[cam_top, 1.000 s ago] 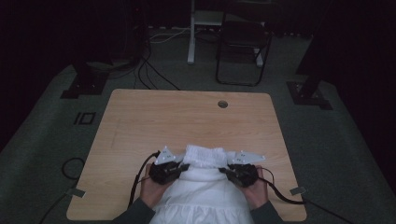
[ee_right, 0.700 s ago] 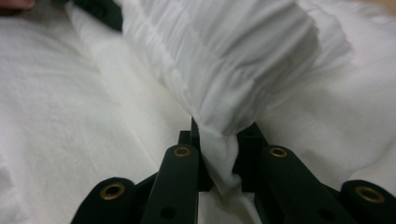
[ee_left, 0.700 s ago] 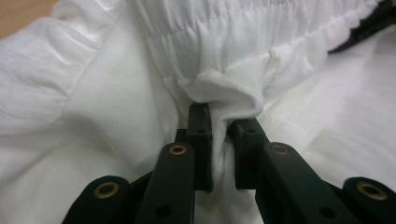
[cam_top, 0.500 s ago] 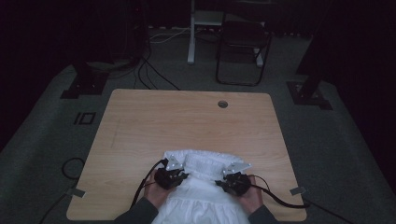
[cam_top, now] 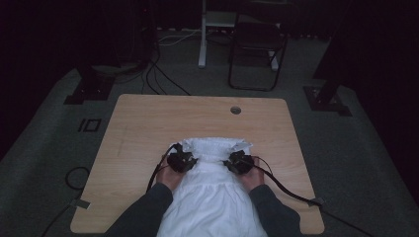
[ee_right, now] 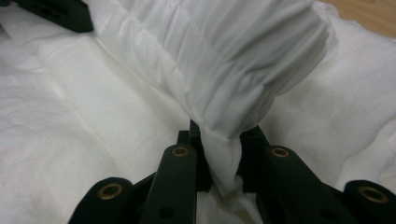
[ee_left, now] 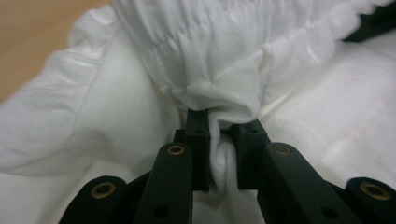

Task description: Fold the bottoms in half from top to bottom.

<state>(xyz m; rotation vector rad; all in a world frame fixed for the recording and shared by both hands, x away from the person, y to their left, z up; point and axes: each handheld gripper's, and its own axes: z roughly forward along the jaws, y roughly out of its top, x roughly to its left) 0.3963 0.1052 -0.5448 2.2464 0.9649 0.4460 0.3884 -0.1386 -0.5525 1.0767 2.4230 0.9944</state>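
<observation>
One white cloth [cam_top: 212, 197] lies on one desk [cam_top: 148, 123], at the near edge. Two tongs hold it — the left tongs [ee_left: 223, 135] are clamped on a bunched fold, the right tongs [ee_right: 219, 135] on another. The gathered top edge sits between them.

White garment [cam_top: 212, 197]: soft matt cloth, finely gathered and crinkled at one band, creased elsewhere. Table [cam_top: 148, 123]: smooth pale wood, matt. Left gripper [ee_left: 223, 140] and right gripper [ee_right: 219, 140]: matt black plastic, brass-coloured metal rivets.
</observation>
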